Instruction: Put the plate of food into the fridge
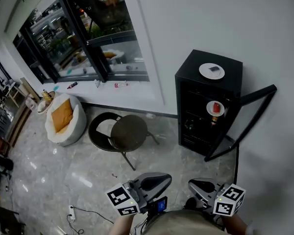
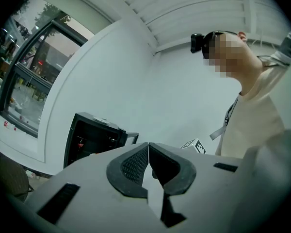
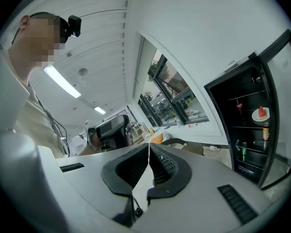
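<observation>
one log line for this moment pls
left gripper: shut, empty | right gripper: shut, empty | fridge: door open | plate of food: on fridge shelf | second plate: on fridge top

We are looking steeply down from head height, well back from the fridge [image 1: 208,102], facing its open front. We are viewing along the left gripper [image 2: 148,145] and right gripper [image 3: 149,145] roughly level, also well back from it. All three views are sharing the fridge.
</observation>
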